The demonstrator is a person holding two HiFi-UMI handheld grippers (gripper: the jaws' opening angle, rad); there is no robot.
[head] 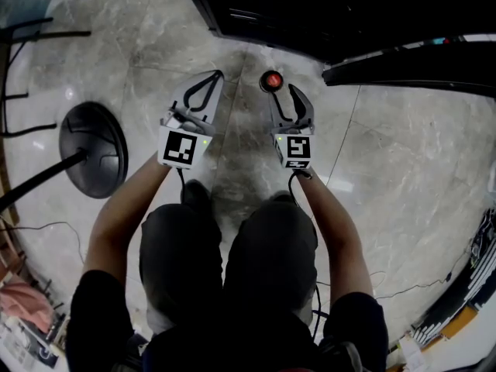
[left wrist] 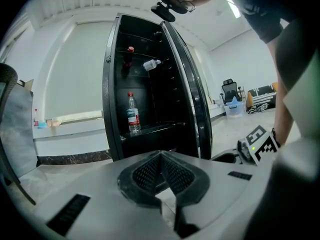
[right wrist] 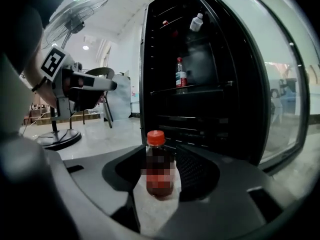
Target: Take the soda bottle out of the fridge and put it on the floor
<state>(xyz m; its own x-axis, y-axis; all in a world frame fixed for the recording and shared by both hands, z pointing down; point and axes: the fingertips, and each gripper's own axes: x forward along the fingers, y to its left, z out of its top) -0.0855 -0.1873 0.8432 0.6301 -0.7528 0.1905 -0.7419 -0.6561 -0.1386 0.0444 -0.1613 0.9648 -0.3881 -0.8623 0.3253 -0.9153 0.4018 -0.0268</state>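
Note:
The soda bottle (head: pixel 270 80), dark with a red cap, stands upright on the marble floor (head: pixel 387 169) in front of the open fridge (head: pixel 310 10). My right gripper (head: pixel 293 91) hovers just right of it and a little above, jaws partly apart. In the right gripper view the bottle (right wrist: pixel 160 166) shows in the gap between the pads, standing on the floor, and I see no pad pressing it. My left gripper (head: pixel 218 74) is held to the left with its fingertips together and nothing in them; its own view shows the jaws (left wrist: pixel 161 154) meeting.
The fridge (left wrist: pixel 145 84) still holds a water bottle (left wrist: pixel 132 115) on a middle shelf and two more bottles higher up. Its door (head: pixel 411 64) swings out to the right. A standing fan's round base (head: pixel 97 149) sits on the left. Cables trail along the floor edges.

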